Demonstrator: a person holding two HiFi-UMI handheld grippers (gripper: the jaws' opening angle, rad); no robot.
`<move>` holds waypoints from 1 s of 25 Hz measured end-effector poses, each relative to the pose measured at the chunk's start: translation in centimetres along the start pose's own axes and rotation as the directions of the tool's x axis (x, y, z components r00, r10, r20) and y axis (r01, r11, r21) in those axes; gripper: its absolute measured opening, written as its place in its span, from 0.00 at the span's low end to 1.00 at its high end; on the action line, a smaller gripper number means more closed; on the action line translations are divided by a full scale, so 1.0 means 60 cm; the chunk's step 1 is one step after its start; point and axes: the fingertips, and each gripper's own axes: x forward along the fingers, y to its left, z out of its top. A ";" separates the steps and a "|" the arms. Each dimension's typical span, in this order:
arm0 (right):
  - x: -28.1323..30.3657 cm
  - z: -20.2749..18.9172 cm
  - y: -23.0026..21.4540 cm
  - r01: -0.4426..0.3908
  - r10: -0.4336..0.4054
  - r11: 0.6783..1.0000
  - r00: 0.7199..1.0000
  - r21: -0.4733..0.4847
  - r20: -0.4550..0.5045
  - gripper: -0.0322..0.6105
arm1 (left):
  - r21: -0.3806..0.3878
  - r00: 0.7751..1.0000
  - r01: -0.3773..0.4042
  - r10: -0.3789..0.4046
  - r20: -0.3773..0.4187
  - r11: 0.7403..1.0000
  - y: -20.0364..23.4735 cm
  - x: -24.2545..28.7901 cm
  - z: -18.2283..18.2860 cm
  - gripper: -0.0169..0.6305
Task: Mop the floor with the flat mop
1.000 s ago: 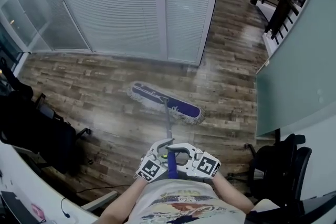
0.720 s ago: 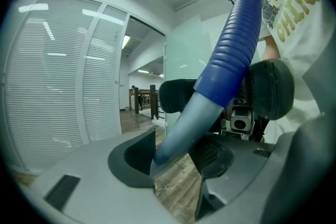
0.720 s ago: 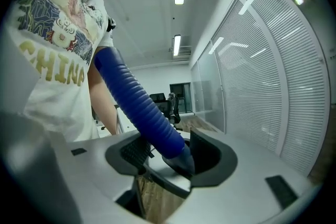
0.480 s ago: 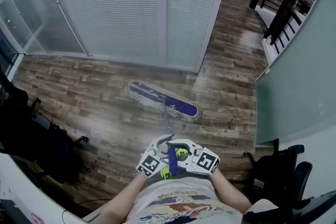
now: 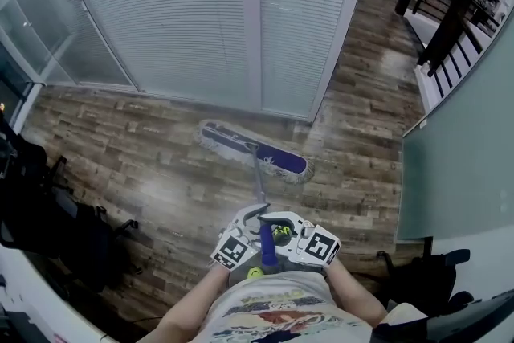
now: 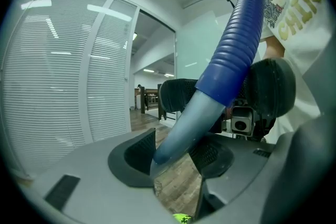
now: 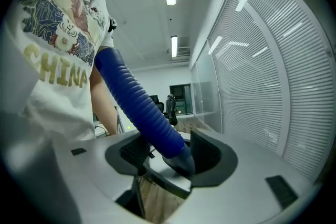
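In the head view the flat mop's purple head (image 5: 253, 150) with its grey fringe lies on the wooden floor (image 5: 144, 165), close to the foot of the blinds wall. Its thin shaft (image 5: 259, 185) runs back to my hands. My left gripper (image 5: 245, 230) and right gripper (image 5: 289, 233) face each other and clamp the blue handle (image 5: 266, 241) in front of my torso. In the left gripper view, the grey shaft (image 6: 184, 128) sits between the dark pads (image 6: 137, 152), below the ribbed blue grip (image 6: 236, 44). In the right gripper view, the ribbed grip (image 7: 139, 107) passes between the pads (image 7: 209, 153).
A glass partition with white blinds (image 5: 201, 20) stands just beyond the mop head. Black office chairs (image 5: 48, 213) crowd the left side and another chair (image 5: 426, 277) stands at lower right. A frosted glass wall (image 5: 466, 149) closes the right. A corridor with railings (image 5: 438, 20) opens at upper right.
The mop head has slid over the boards toward the foot of the blinds wall, and both grippers have travelled with the handle. Both grips look unchanged.
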 end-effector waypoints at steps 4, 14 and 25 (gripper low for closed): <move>-0.008 0.015 -0.123 0.001 -0.002 0.999 1.000 0.039 0.014 0.40 | -0.009 1.000 -0.013 0.013 -0.004 1.000 0.092 0.081 0.019 0.29; 0.013 -0.005 -0.357 -0.017 0.017 1.000 1.000 0.023 -0.017 0.40 | -0.029 0.996 -0.063 0.061 -0.064 0.998 0.289 0.224 0.009 0.31; 0.027 0.048 -0.483 0.018 -0.019 1.000 0.998 0.009 0.067 0.40 | 0.037 0.991 -0.098 0.101 -0.083 0.995 0.399 0.271 0.058 0.28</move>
